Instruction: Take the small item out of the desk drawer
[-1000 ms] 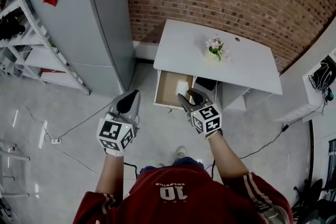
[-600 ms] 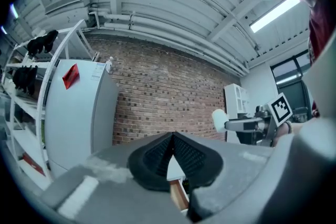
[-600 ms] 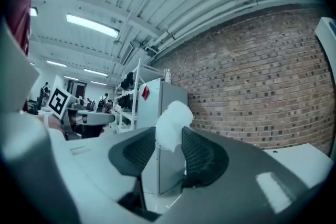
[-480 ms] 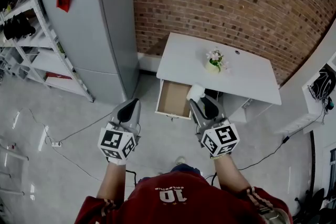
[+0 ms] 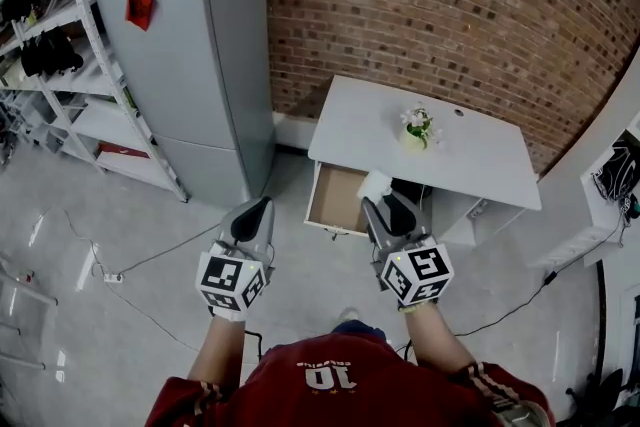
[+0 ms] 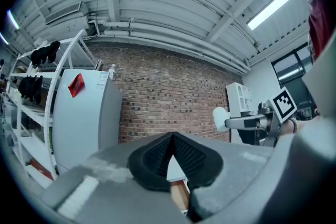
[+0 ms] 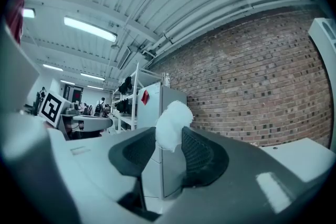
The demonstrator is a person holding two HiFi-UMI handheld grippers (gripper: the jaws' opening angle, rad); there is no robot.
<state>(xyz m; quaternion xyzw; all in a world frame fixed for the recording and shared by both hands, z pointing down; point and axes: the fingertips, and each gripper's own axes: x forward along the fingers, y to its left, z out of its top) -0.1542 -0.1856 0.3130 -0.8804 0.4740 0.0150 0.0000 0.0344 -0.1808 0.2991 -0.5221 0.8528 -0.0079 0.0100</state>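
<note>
My right gripper [image 5: 383, 197] is shut on a small white fluffy item [image 5: 375, 184], lifted above the front of the open wooden drawer [image 5: 338, 199] of the white desk [image 5: 470, 147]. In the right gripper view the white item [image 7: 172, 124] sticks up between the two dark pads [image 7: 202, 157], against the brick wall. My left gripper [image 5: 254, 212] hangs over the floor left of the drawer, jaws shut and empty; its pads [image 6: 157, 157] meet at the tips in the left gripper view. The drawer bottom that shows is bare.
A small pot of flowers [image 5: 418, 127] stands on the desk top. A grey fridge [image 5: 190, 55] is left of the desk, with metal shelving [image 5: 70, 65] beyond it. A cable [image 5: 150, 255] runs across the floor. A brick wall [image 5: 450, 5] is behind the desk.
The right gripper has risen out of the drawer with the white item held in its jaws. The head view has shifted back a little; the left gripper stays shut.
</note>
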